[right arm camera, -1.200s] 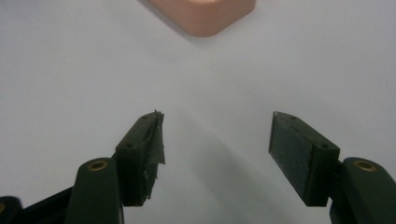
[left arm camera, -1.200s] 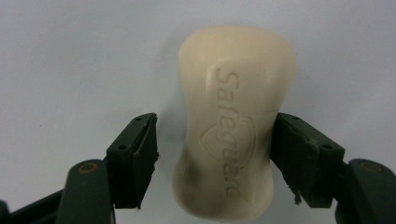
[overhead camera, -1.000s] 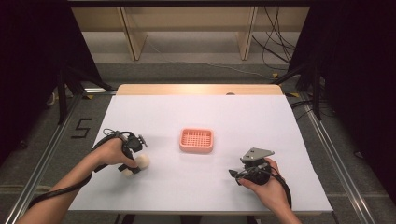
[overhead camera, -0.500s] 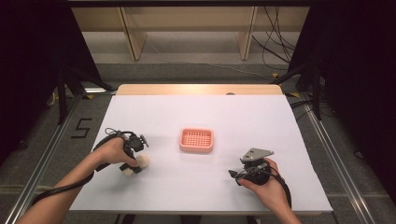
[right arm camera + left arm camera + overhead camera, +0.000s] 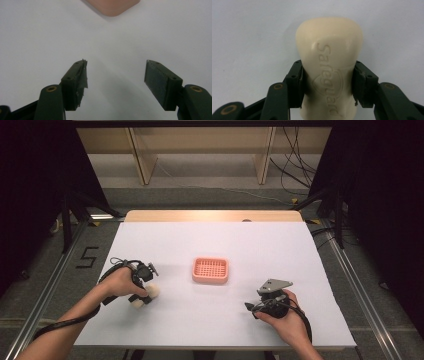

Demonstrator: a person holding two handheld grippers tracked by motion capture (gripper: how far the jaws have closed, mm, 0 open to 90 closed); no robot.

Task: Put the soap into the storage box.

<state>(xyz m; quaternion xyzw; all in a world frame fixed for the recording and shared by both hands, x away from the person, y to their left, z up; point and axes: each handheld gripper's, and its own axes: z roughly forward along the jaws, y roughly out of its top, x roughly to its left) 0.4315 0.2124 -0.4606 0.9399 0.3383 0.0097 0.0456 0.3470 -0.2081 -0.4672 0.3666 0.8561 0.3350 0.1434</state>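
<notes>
Gripping the bar of soap [image 5: 329, 67], the left gripper [image 5: 145, 292] sits on the left part of the tabletop [image 5: 260, 245], nearer the front edge than the back edge. Its jaws have just been closing, and both pads now press against the soap's two long sides. The cream-coloured bar lies flat on the white surface, lettering up, with its rounded end projecting beyond the fingertips. The left hand [image 5: 120, 282] holds the gripper body, and the cable trails back along the forearm.

The pink basket [image 5: 210, 270] stands at the middle of the tabletop, well apart from both grippers.

The right gripper [image 5: 248, 306] rests near the front edge, right of centre, held by the right hand [image 5: 280, 317]. Its jaws stand wide apart with nothing between them, over bare tabletop. One rounded corner of the basket shows beyond them in the right gripper view.
</notes>
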